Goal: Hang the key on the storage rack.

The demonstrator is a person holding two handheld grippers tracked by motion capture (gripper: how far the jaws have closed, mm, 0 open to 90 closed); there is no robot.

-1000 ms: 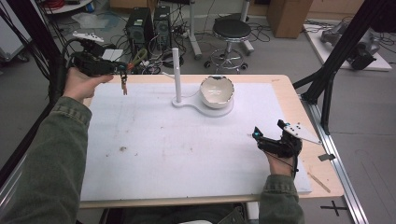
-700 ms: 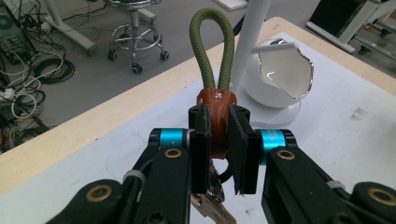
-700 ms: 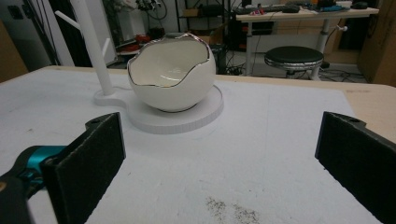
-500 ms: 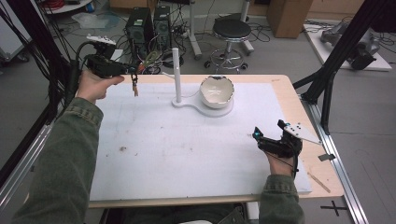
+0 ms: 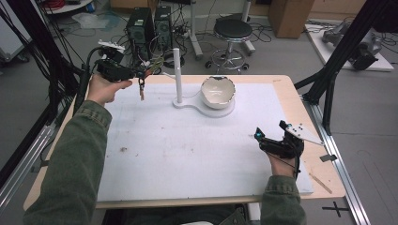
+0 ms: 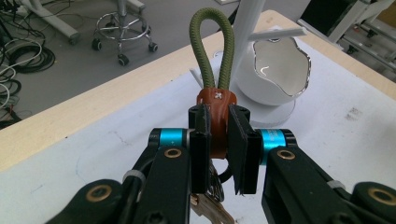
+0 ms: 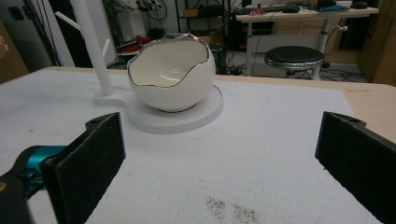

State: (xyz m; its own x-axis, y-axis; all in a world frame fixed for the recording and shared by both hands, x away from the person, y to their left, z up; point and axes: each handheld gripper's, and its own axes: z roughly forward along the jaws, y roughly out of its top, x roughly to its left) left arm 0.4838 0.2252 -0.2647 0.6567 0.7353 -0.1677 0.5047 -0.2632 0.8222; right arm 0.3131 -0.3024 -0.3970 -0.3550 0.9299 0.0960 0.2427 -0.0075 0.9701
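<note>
White mat (image 5: 187, 154) on wooden table, lab clutter behind. Left gripper (image 6: 218, 135) clamps keychain (image 6: 215, 100) by leather tab, raised near stand (image 5: 177, 75). Keychain looks light; cord loop soft, floppy. Right gripper (image 7: 219, 158) jaws wide apart, empty, facing bowl (image 7: 170, 74).

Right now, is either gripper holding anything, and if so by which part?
The left gripper holds a keychain by its orange-brown collar, below the green cord loop; keys hang beneath. The right gripper is open and holds nothing.
</note>
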